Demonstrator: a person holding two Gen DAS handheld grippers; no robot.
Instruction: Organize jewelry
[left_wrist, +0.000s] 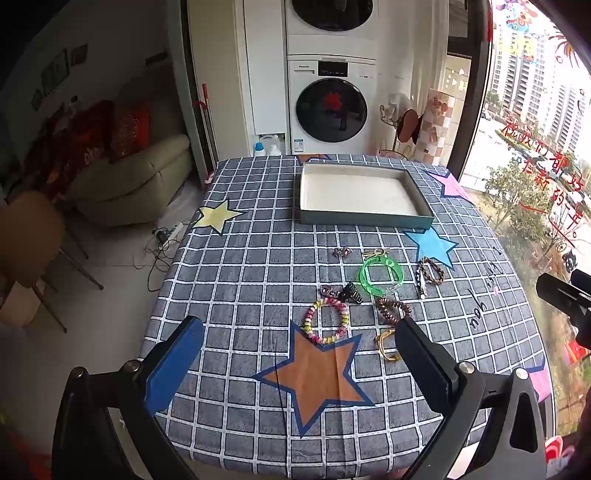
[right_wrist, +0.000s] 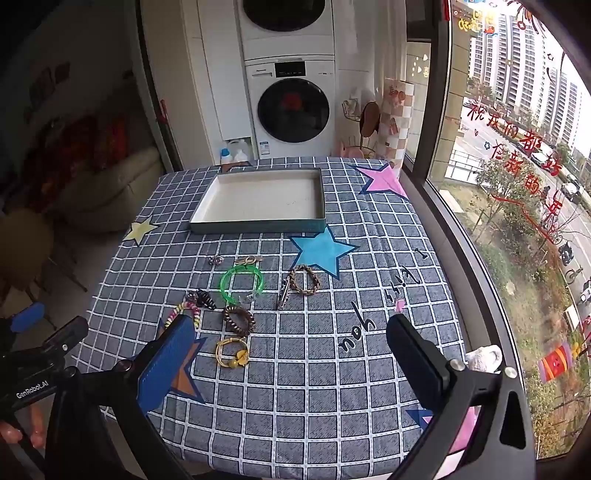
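Both hand-held grippers, left (left_wrist: 299, 354) and right (right_wrist: 291, 350), gape fully open, holding nothing, above the desk (right_wrist: 295, 406). Bracelets (left_wrist: 380, 275) lie scattered near the empty tray (left_wrist: 364, 218).

A grey-blue tablecloth (left_wrist: 236, 280) with a white grid is showing stars: orange (left_wrist: 314, 373) at six o'clock, pale yellow (left_wrist: 218, 216) at ten, sky blue (left_wrist: 432, 245) at two, pink (right_wrist: 380, 179) at one. The tray (left_wrist: 364, 218) at twelve is showing teal-grey walls and a white floor. A neon green bangle (left_wrist: 380, 275) is glowing beside a brown braided bracelet (left_wrist: 432, 271); a pink-and-yellow coil tie (left_wrist: 327, 321) is lying at centre. The gripper pads (left_wrist: 173, 365) are showing blue.
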